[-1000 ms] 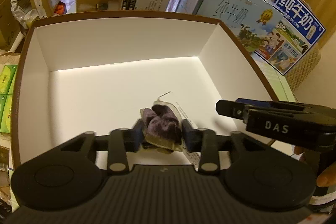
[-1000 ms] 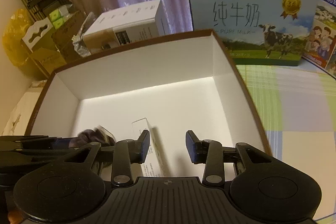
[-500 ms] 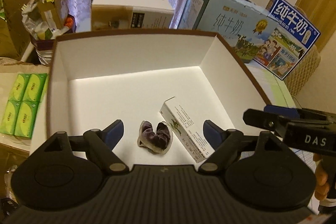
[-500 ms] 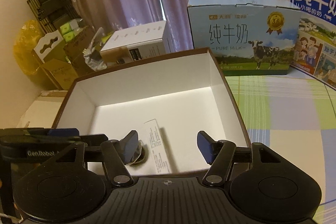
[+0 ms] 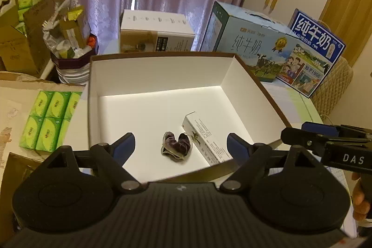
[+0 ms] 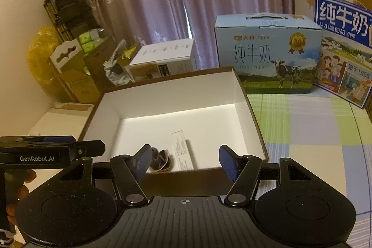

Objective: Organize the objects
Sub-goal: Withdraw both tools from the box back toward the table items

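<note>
Lying on the white floor of the open box, near its front edge, are the two things of the task: a small purple pouch and, just beside it on its right, a long white carton. In the left wrist view they sit in the lower middle of the frame.

The left gripper stands above the front of the box with its jaws released and wide. They have just been opening, and nothing is pressed by its blue pads; the pouch and carton only appear between them, lower down in the box.

The right gripper has its jaws released too, less wide. They have also just been opening, and they hold nothing. In the right wrist view the pouch and the carton show in the lower centre, behind its fingers.

Behind the box, in the upper right of both frames, stand two blue milk cartons. Green tissue packs lie at the left of the left wrist frame.
</note>
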Available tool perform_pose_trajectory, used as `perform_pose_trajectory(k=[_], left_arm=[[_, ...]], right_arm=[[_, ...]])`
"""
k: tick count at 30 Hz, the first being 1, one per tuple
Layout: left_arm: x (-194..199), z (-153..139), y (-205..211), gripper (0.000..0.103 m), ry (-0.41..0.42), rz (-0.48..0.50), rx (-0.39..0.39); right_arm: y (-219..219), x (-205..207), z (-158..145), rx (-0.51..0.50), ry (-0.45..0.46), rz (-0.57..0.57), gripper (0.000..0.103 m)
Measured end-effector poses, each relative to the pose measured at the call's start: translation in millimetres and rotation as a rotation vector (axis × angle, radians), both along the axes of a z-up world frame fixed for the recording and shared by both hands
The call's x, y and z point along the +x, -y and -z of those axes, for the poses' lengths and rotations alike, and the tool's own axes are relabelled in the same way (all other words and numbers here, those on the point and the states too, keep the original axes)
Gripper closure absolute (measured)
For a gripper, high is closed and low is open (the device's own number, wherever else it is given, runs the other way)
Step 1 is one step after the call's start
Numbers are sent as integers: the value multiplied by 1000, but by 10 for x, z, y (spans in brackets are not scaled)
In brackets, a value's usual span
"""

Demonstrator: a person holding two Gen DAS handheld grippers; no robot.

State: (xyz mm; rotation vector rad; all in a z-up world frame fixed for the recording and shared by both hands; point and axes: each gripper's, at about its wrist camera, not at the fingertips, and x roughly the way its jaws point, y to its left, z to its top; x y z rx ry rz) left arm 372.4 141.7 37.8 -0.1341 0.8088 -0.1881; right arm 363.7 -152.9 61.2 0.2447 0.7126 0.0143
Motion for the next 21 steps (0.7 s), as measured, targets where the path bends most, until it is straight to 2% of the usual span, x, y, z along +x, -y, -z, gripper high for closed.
perform_pose_trajectory(k=[13,21], left_arm=[[-666,-229,98,19,34,-52,19],[-955,-188,171,19,15,-82,26]], right_arm=[[30,-557,-182,-11,53,-59,42],[151,-881,-129,-9,23,-68,42]])
